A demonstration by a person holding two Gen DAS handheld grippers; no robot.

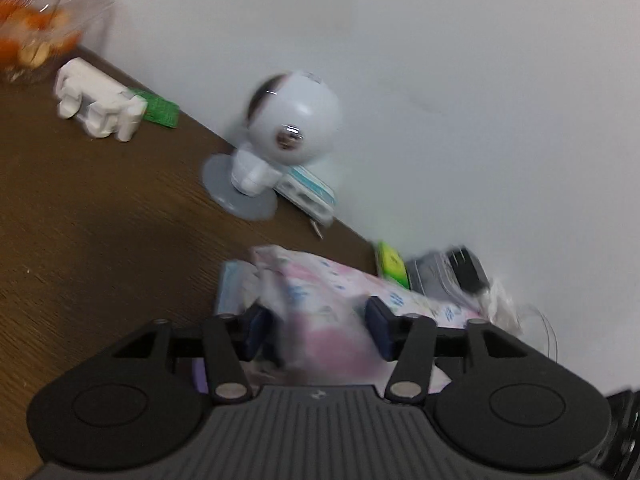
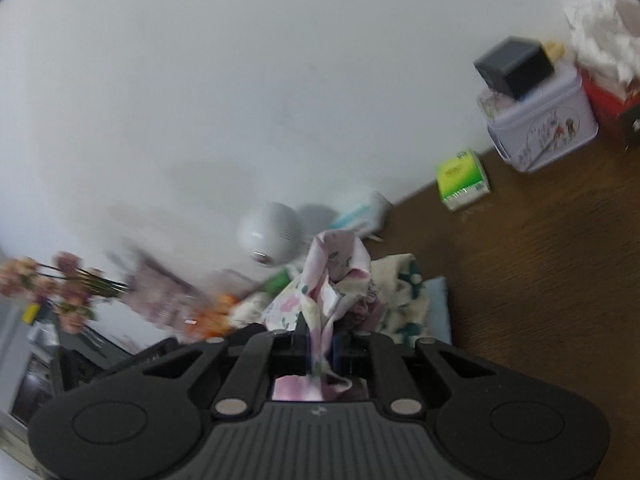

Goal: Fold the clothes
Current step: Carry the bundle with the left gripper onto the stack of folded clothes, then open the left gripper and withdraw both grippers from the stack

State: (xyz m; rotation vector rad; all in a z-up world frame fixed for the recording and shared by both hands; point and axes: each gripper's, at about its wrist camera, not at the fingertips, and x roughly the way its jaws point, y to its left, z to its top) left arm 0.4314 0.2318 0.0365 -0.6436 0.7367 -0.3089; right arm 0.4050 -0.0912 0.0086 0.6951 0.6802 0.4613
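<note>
A pink and white floral garment lies crumpled on the brown table. My left gripper is open, its two blue pads on either side of the cloth, which bulges between them. In the right wrist view my right gripper is shut on a fold of the same floral garment, which rises bunched above the fingers. A cream cloth with green print and a light blue cloth lie under it.
A white round camera on a grey base stands by the wall. Near it are a white plastic piece, a teal and white packet, a green tissue pack, a white tin and a black charger.
</note>
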